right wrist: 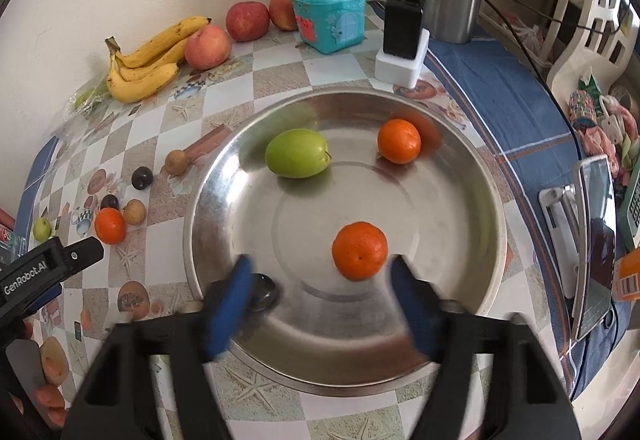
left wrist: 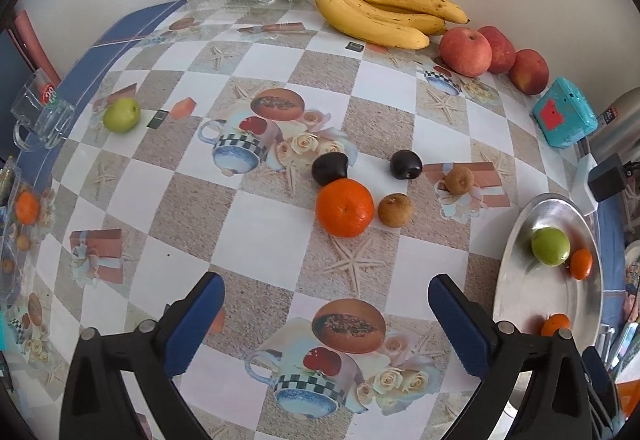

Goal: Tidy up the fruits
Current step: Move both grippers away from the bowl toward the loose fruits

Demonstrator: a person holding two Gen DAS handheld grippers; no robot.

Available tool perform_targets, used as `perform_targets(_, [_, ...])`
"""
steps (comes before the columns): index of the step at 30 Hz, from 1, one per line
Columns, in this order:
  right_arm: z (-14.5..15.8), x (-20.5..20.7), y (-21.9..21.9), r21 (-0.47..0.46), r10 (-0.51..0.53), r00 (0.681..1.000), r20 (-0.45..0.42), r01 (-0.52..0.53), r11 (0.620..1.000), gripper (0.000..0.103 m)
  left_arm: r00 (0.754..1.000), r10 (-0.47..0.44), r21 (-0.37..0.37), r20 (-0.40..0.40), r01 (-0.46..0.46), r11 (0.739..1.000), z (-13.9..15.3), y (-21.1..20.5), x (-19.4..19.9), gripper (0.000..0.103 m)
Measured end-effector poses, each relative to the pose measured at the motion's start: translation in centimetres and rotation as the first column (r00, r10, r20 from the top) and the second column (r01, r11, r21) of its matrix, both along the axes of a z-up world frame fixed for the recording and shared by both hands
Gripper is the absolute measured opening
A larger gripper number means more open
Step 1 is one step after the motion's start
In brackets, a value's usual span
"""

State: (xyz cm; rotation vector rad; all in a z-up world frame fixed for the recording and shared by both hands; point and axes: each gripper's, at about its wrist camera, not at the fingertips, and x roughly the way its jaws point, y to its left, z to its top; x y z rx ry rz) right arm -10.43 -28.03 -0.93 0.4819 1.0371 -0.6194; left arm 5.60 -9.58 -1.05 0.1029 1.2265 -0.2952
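Steel serves as the collecting point: the metal plate (right wrist: 472, 176) sits by the desk's right edge and already holds a green fruit (right wrist: 298, 153) and two small oranges (right wrist: 359, 251), which suggests loose fruit is being gathered there. The right gripper (right wrist: 320, 280) hovers over the plate with its fingers spread wide and empty, one orange lying between them untouched. The left gripper (left wrist: 326, 304) points at the cluster mid-desk, its fingers also wide apart and holding nothing; the large orange (left wrist: 345, 207), two dark plums (left wrist: 329, 168) and two brown fruits (left wrist: 395, 210) lie ahead. Bananas (left wrist: 380, 14) and apples (left wrist: 466, 50) are lined up along the desk's back edge by the wall.
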Motion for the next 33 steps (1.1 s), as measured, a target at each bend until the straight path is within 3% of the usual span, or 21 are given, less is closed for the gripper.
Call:
perform_targets(6, [0.1,0.2,0.1,-0.019,0.007,1.0,0.008,-0.006,1.0,0.089,1.0,0.01,-0.006,0.015,-0.01,1.0,0.2,0.2,0.2,0.103])
perform_targets(8, [0.1,0.2,0.1,-0.019,0.006,1.0,0.014,-0.005,1.0,0.096,1.0,0.01,-0.005,0.018,-0.009,1.0,0.2,0.2,0.2,0.103])
perform_targets(25, [0.3,0.7,0.8,-0.008,0.025,0.996,0.091,-0.024,1.0,0.096,0.995,0.052,-0.053,0.086,-0.047,0.997,1.2,1.9,1.3,0.103])
perform_targets(33, [0.1,1.8,1.8,-0.003,0.073,0.993,0.093,-0.073,0.997,0.096,0.993,0.078,-0.032,0.087,-0.076,0.997,1.0,3.7,3.1,0.103])
